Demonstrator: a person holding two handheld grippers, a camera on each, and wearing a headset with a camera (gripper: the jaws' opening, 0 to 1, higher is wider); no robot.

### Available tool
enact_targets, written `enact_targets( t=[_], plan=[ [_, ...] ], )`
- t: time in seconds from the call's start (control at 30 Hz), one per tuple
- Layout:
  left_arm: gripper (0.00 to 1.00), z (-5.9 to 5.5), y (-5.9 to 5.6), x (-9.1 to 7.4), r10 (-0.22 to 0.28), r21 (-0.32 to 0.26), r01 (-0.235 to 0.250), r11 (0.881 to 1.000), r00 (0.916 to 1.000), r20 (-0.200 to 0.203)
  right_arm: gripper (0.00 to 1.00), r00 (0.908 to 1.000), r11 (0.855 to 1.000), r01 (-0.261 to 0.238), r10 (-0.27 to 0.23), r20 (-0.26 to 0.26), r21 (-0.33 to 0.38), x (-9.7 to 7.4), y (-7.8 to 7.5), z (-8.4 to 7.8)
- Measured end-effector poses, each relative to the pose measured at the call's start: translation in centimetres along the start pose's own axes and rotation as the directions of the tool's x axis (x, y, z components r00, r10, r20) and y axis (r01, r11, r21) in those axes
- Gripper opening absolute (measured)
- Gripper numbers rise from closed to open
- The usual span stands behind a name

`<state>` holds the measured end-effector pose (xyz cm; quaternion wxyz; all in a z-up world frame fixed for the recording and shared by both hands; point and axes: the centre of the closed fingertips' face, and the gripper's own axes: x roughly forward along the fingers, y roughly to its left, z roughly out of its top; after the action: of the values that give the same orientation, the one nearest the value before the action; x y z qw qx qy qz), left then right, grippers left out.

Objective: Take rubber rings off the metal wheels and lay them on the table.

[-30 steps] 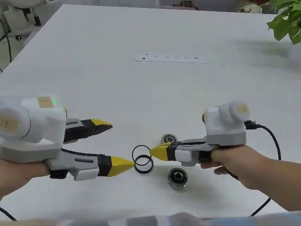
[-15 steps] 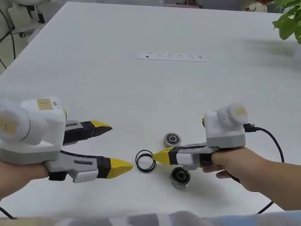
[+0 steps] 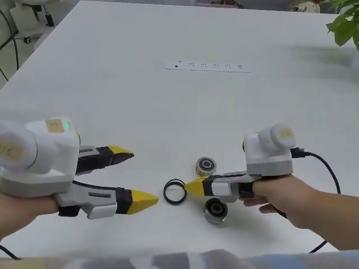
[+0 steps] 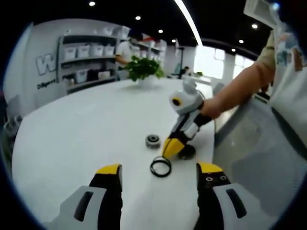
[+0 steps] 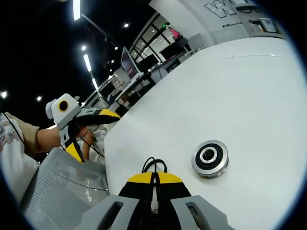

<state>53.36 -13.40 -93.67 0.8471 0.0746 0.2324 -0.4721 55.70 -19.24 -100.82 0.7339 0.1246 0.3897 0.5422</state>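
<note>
Two black rubber rings [image 3: 175,190] lie overlapping on the white table [image 3: 168,106], and the left gripper view shows these rings [image 4: 160,166] flat. My right gripper [image 3: 193,186] is shut, its yellow tips at the rings' right edge. From its own camera a thin black ring loop [image 5: 154,165] comes out of the closed tips [image 5: 153,178]. One metal wheel [image 3: 206,166] lies just beyond the tips, and the same wheel [image 5: 210,158] lies flat. A darker wheel [image 3: 215,208] sits under the right gripper. My left gripper [image 3: 132,175] is open, left of the rings and apart from them.
A white power strip [image 3: 207,66] lies far back on the table. Green plant leaves [image 3: 345,25] hang at the back right corner. A black cable [image 3: 325,168] trails from the right gripper. The table's near edge runs along the bottom of the head view.
The two rings, lying apart a second ago, now overlap close to the right gripper's tips. The right gripper has shifted slightly nearer. The left gripper stays open in place.
</note>
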Motion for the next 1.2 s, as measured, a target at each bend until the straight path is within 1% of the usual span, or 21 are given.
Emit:
enact_targets(
  t=[0.2, 0.43, 0.67, 0.97, 1.13, 1.2],
  plan=[
    [0.63, -0.1, -0.1, 0.1, -0.005, -0.003, 0.005, 1.000, 1.0000, -0.006, 0.01, 0.9999, 1.000, 0.012, -0.012, -0.005, 0.011, 0.1, -0.4, -0.2],
    [0.62, -0.3, -0.1, 0.3, -0.008, -0.006, 0.008, 1.000, 0.9999, -0.013, 0.03, 0.9996, 1.000, 0.027, -0.027, -0.003, 0.005, 0.2, -0.7, -0.1],
    [0.62, -0.3, -0.3, 0.2, -0.008, -0.008, 0.008, 1.000, 0.9999, -0.014, 0.06, 0.9994, 0.999, 0.031, -0.031, 0.014, -0.006, -0.4, -0.7, 0.4],
    [0.62, 0.3, -0.4, 0.0, -0.005, -0.004, 0.005, 1.000, 1.0000, -0.001, 0.14, 0.9985, 0.997, 0.027, -0.024, 0.048, -0.067, -1.5, 0.3, 1.8],
    [0.63, 0.8, -0.2, -0.3, 0.008, -0.006, -0.008, 1.000, 0.9999, 0.015, 0.19, 0.9980, 0.991, 0.037, -0.030, 0.056, -0.129, -2.5, 0.8, 2.4],
    [0.63, 1.0, -0.2, -0.5, 0.012, -0.006, -0.012, 1.000, 0.9998, 0.018, 0.21, 0.9972, 0.986, 0.044, -0.034, 0.067, -0.158, -3.0, 0.9, 2.8]
  ],
)
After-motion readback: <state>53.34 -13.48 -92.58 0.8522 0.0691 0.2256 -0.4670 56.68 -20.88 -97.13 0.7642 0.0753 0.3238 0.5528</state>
